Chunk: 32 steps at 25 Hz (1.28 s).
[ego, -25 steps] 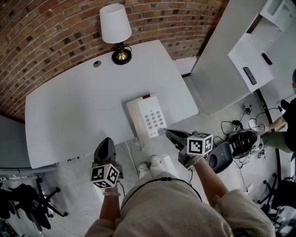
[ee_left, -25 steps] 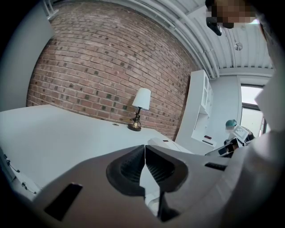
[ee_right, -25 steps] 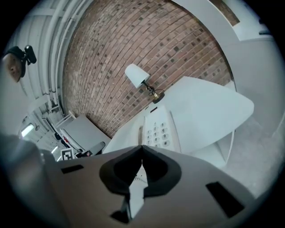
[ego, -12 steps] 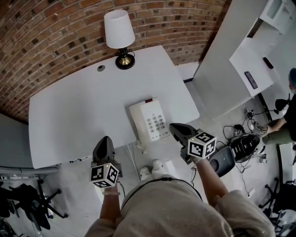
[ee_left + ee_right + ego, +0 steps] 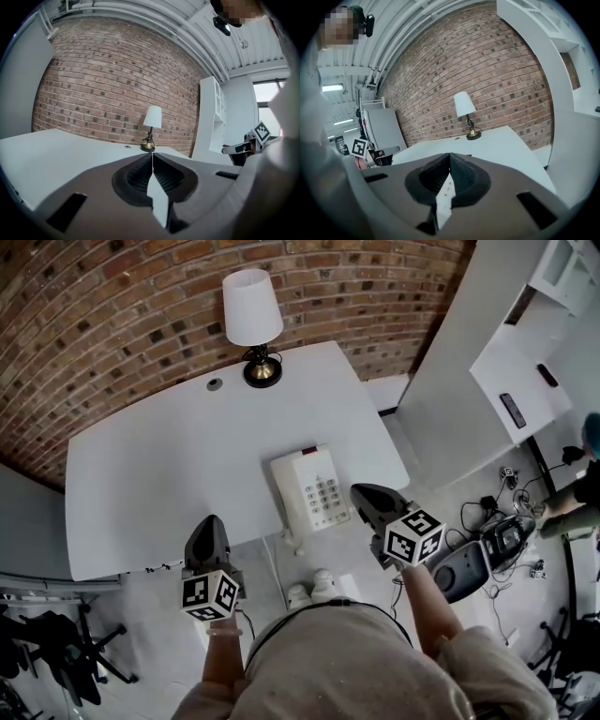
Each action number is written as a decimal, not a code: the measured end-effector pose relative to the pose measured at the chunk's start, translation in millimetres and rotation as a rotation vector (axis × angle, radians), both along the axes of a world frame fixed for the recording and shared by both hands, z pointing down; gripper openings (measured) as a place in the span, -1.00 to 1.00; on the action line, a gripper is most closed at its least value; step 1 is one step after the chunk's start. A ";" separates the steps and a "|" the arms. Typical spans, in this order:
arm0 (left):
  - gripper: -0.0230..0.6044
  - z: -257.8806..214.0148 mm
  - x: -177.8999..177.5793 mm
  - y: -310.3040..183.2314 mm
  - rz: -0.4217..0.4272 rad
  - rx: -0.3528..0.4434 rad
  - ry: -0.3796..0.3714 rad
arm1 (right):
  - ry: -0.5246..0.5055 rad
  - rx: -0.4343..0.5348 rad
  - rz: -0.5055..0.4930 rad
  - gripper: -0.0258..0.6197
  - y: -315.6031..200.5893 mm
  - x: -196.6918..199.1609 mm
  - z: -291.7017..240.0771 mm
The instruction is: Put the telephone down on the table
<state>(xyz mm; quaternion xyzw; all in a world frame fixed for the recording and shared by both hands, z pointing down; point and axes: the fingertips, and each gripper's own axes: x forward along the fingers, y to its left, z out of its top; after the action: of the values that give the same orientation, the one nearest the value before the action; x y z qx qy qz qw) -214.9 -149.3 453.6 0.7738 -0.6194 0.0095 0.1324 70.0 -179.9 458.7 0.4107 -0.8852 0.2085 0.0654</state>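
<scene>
A white push-button telephone (image 5: 309,491) lies flat near the front edge of the white table (image 5: 169,474), handset on its cradle. My right gripper (image 5: 358,491) is shut and empty, its tips just off the telephone's right side at the table edge. In the right gripper view the jaws (image 5: 450,157) meet, and the telephone's keypad (image 5: 443,199) shows in the gap beneath them. My left gripper (image 5: 208,523) hovers at the table's front edge, left of the telephone, also shut with nothing in it (image 5: 152,157).
A lamp (image 5: 252,306) with a white shade and brass base stands at the table's back edge, near a cable hole (image 5: 215,383). A white cabinet (image 5: 450,381) flanks the table's right side. Cables and gear (image 5: 487,545) litter the floor at right. A brick wall runs behind.
The right gripper has edged forward and now lies alongside the telephone's right side. The left gripper has barely moved. The head view has shifted a little.
</scene>
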 end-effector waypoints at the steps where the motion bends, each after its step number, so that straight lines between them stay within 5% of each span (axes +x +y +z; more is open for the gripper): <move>1: -0.90 -1.9 -1.0 -0.7 -0.001 0.005 -0.003 | 0.005 0.014 0.000 -0.91 -1.1 -0.5 -2.4; 18: -0.90 -31.3 0.1 -19.3 0.006 0.060 -0.032 | 0.062 0.176 0.016 -0.91 -22.1 0.2 -37.9; 32: -0.90 -28.3 1.7 -19.9 -0.003 0.048 -0.038 | 0.077 0.210 0.013 -0.91 -29.1 3.3 -41.3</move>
<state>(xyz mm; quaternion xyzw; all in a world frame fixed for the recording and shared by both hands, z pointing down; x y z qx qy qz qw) -213.1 -169.2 425.3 0.7755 -0.6229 0.0090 0.1021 73.4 -209.0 417.3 0.4287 -0.8963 0.0992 0.0545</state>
